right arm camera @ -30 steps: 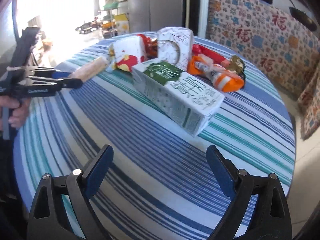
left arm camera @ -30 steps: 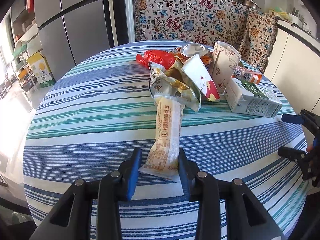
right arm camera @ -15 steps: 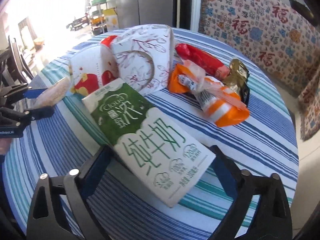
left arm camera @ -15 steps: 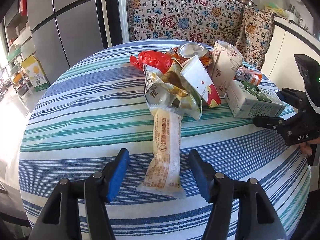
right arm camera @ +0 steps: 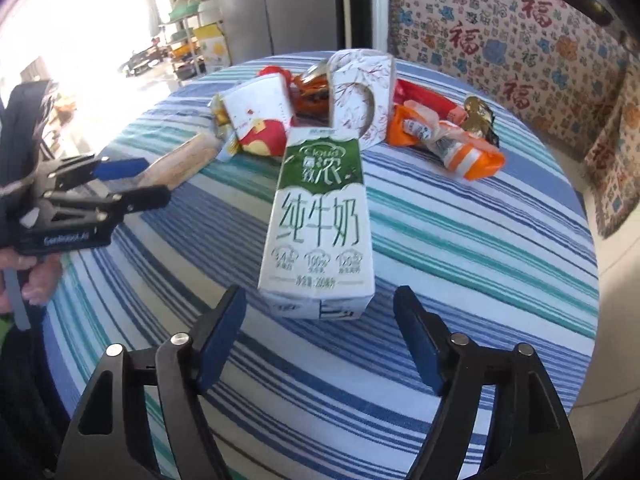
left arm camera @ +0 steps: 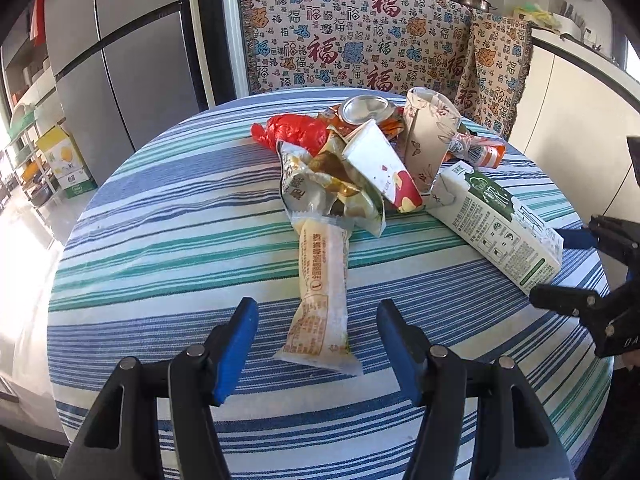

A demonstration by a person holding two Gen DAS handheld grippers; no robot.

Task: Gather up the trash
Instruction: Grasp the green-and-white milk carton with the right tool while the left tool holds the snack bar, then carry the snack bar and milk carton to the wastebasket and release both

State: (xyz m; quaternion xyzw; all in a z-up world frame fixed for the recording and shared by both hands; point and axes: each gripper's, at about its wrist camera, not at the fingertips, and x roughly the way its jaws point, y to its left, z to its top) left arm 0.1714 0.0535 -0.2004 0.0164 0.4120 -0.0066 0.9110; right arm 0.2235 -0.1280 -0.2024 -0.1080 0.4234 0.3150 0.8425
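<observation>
A heap of trash lies on the round striped table (left arm camera: 160, 216): a red bag (left arm camera: 292, 130), a can (left arm camera: 366, 108), a patterned paper box (left arm camera: 428, 136), a crumpled foil wrapper (left arm camera: 312, 184) and an orange packet (left arm camera: 484, 154). A long cream wrapper (left arm camera: 324, 280) lies flat between the jaws of my left gripper (left arm camera: 316, 308), which is open with gaps on both sides. A green-and-white milk carton (right arm camera: 320, 216) points at my right gripper (right arm camera: 320, 292). Its near end sits between the open jaws, and the pads stand off it. The right gripper (left arm camera: 560, 268) also shows in the left wrist view.
A steel fridge (left arm camera: 120, 60) stands behind the table on the left. A patterned cloth (left arm camera: 360, 48) covers furniture at the back, with pans on top. Boxes (left arm camera: 64, 160) sit on the floor at left. A white counter (left arm camera: 568, 92) runs along the right.
My left jaws have spread away from the cream wrapper, which stays on the table. My right gripper has come up to the milk carton with narrower jaws, and the carton now points straight at it.
</observation>
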